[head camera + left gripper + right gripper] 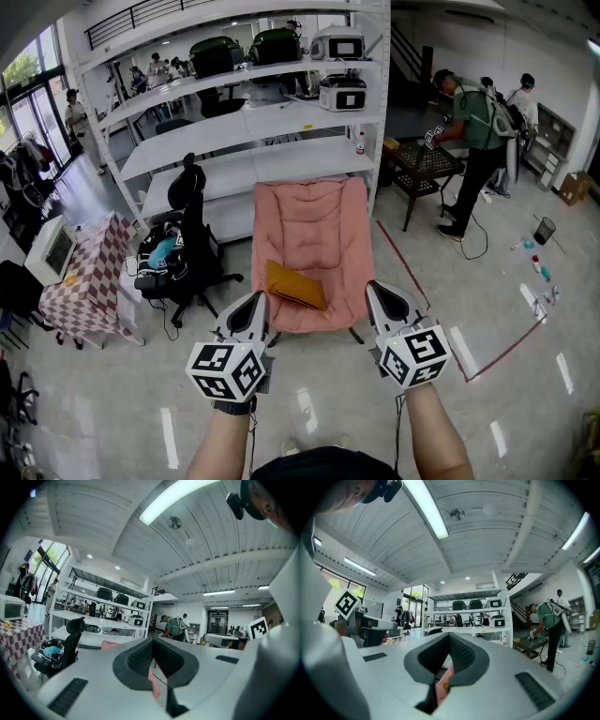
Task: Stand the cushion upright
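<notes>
- Head view shows the mustard cushion [294, 284] lying flat and a little askew on the seat of the pink chair [314, 220], toward the seat's front left and not propped against the backrest.
- The left gripper [253, 309] is held level in front of the chair, near the seat's front edge and apart from the cushion. Its jaws are pressed together with nothing between them.
- The right gripper [382, 300] is held level beside it, also clear of the cushion, jaws together and empty.
- Each gripper view shows only a sliver of pink past the closed tips. The right gripper view adds a speck of mustard.
- White shelving [244, 122] stands behind the chair, with a black office chair [187, 244] to its left.
- At the right, a person in a green shirt [473, 141] bends over a dark low table [422, 169].
</notes>
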`<action>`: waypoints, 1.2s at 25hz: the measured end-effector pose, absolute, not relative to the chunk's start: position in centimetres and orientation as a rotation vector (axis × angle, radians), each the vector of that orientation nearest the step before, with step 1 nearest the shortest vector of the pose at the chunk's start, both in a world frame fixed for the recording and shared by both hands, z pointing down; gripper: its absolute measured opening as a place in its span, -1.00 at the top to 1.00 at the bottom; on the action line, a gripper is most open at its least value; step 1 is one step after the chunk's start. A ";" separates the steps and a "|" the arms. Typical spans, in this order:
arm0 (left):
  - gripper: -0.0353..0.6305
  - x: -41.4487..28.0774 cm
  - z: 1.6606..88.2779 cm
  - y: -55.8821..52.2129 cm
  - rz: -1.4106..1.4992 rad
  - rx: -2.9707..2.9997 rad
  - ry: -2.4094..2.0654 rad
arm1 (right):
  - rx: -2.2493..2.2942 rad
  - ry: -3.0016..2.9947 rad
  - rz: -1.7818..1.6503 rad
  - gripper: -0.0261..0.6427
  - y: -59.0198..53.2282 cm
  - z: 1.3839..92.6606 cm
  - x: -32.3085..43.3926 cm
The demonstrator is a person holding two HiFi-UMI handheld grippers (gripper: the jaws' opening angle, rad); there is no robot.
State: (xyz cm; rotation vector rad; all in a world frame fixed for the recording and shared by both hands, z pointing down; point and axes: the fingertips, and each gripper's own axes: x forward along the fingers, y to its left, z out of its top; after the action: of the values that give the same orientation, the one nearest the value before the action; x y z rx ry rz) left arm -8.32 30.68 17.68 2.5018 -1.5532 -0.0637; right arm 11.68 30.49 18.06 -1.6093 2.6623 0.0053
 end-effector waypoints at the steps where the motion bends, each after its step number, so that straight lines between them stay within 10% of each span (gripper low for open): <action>1: 0.88 -8.1 17.6 30.7 -0.065 2.502 -1.554 | -1.608 2.664 0.007 0.92 30.5 18.0 11.8; 30: 0.88 -6.3 18.8 30.6 -0.033 2.447 -1.614 | -1.532 2.659 -0.064 0.92 30.7 18.5 14.1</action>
State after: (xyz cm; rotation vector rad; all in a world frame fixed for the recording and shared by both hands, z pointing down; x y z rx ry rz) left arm -6.27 30.60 18.80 2.4472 -1.6136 -0.0333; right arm 14.09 30.71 18.52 -1.5319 2.6586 -0.0645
